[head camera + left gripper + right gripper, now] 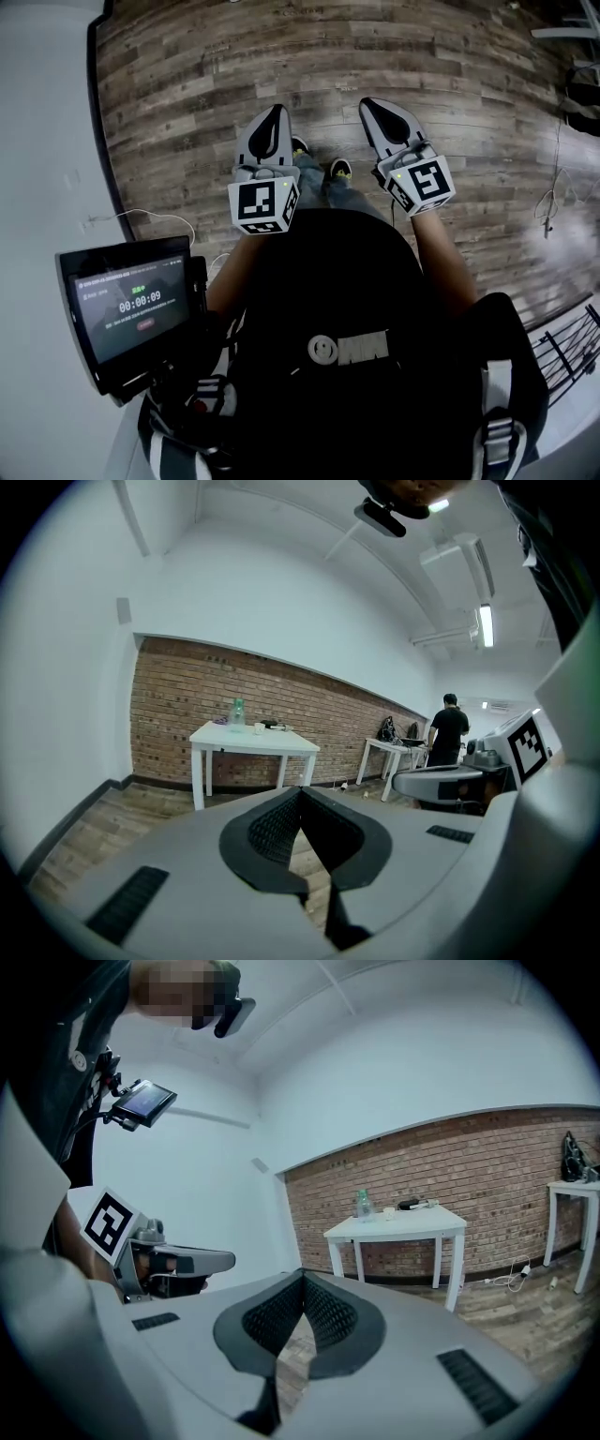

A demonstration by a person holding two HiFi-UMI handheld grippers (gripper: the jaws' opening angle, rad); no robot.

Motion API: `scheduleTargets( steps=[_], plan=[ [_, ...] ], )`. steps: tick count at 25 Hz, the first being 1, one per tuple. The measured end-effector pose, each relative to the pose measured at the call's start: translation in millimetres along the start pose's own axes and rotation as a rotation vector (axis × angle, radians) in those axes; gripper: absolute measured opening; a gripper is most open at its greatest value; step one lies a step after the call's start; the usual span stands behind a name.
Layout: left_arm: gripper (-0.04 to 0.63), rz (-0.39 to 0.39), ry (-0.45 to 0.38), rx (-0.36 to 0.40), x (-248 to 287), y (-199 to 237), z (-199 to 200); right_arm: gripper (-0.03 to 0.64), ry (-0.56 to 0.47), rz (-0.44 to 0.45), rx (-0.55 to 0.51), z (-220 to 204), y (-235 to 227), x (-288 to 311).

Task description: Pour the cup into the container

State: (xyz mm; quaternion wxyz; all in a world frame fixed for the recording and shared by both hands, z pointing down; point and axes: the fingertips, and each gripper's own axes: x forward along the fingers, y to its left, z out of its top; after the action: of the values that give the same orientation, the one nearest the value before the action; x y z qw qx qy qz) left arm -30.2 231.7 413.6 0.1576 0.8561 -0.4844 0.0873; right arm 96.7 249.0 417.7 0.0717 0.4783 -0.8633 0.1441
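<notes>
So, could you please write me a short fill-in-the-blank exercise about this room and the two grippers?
1. The wall behind the white table is made of ____.
2. The left gripper and the right gripper both have their jaws ____.
3. The bottle stands on the white ____.
Missing words: brick; shut; table.

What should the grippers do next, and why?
Probably move closer to the white table: what looks like the cup stands on it beside a bottle, far across the wooden floor. The left gripper and right gripper are both shut, empty, and nowhere near it.
</notes>
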Motion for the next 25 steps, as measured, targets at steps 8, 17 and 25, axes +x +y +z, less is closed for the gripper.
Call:
scheduleTargets(
  steps=[8, 17, 25],
  plan=[
    [-0.003, -0.018, -0.026, -0.019, 22, 48, 24, 0.005, -0.002, -0.031, -0.006, 22, 4, 50],
    [-0.003, -0.017, -0.027, -0.010, 60, 55, 40, 0.005, -0.011, -0.034, 0.007, 31, -29, 74],
    [-0.003, 0.003, -0.031, 0.026, 126, 49, 73, 0.005, -0.048, -0.011, 0.012, 55, -93, 102]
  ],
)
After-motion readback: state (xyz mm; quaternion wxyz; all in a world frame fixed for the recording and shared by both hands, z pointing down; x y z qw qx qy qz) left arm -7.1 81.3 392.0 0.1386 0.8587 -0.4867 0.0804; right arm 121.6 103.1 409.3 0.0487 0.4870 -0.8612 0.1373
